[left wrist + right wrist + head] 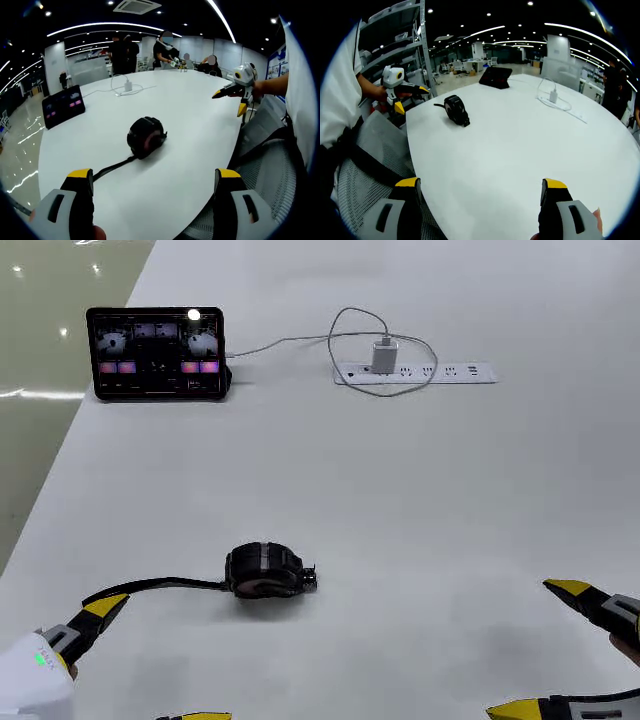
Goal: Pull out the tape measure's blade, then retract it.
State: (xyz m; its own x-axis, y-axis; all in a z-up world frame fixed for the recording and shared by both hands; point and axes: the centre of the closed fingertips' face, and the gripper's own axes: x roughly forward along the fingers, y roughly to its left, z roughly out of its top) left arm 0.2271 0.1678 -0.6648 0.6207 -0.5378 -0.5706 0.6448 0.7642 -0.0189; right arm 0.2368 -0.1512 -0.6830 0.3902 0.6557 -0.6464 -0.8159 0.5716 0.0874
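black tape measure [265, 571] on white table [400, 500], blade in. left gripper [154, 175] near its strap [160, 585], right gripper [481, 183] well apart; both jaws spread wide, empty.

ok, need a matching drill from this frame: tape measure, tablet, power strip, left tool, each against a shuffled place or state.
Things:
1. tape measure
2. tablet
3. power strip
4. left tool

Places or states:
a. jaws wide apart, holding nothing
b. far left of the table, screen lit
c. near side, blade in, black strap trailing left
d. far side, white charger plugged in

Pairs: 1-c, 2-b, 3-d, 4-a.
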